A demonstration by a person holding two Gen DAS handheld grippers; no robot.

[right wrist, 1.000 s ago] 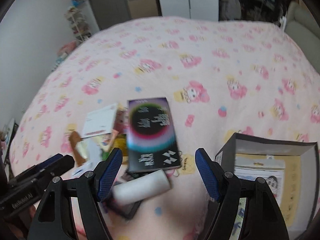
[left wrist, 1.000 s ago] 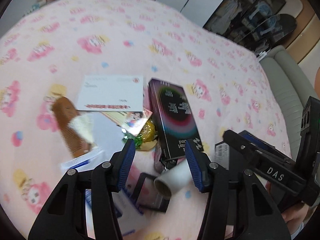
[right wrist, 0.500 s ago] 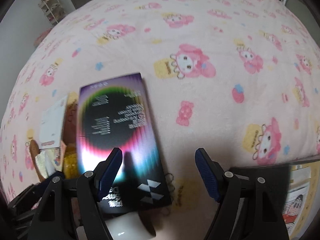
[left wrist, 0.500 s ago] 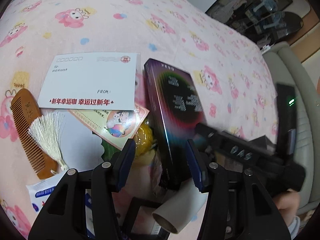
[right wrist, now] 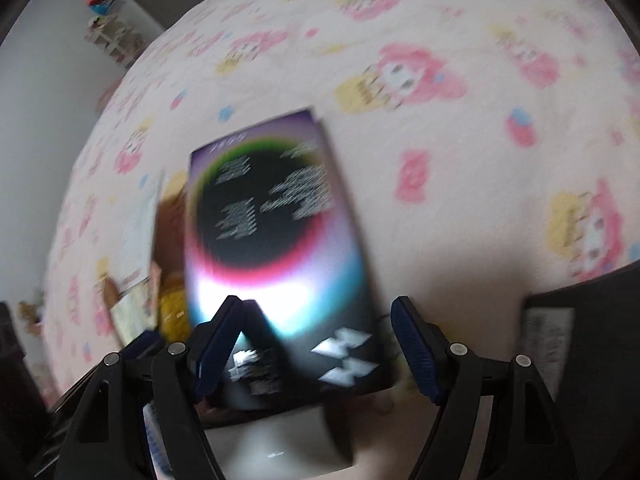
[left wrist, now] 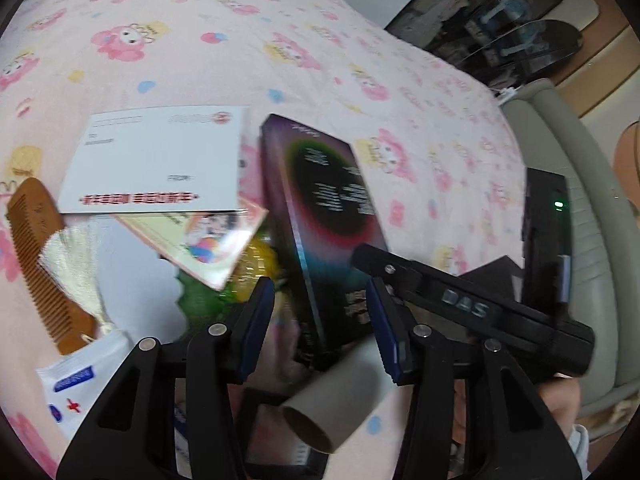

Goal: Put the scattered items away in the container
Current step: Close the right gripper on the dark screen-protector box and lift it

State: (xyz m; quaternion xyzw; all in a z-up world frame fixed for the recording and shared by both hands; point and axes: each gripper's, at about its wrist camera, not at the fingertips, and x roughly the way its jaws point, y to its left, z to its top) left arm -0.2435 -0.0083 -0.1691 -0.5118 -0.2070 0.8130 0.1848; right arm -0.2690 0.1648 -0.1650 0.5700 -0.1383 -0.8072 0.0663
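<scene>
A dark booklet with a rainbow ring (left wrist: 324, 216) (right wrist: 276, 236) lies on the pink printed blanket. My right gripper (right wrist: 316, 344) is open, its fingers on either side of the booklet's near end. My left gripper (left wrist: 320, 324) is open and empty over the booklet's near corner and a cardboard tube (left wrist: 336, 396). Beside them lie a white envelope (left wrist: 156, 160), a cartoon card (left wrist: 204, 240), a yellow and green wrapped item (left wrist: 244, 272), a wooden comb with a tassel (left wrist: 44, 264) and a white and blue packet (left wrist: 76, 380). The dark box (right wrist: 584, 320) is at the right edge.
The right gripper's body (left wrist: 480, 312) reaches into the left wrist view from the right. A black frame-like object (left wrist: 276, 440) lies under the tube. A grey sofa (left wrist: 572, 200) borders the blanket on the right, with shelves behind it.
My right gripper has moved down and forward, so its fingers now flank the booklet's near end. My left gripper has shifted slightly closer to the pile. Both stay open.
</scene>
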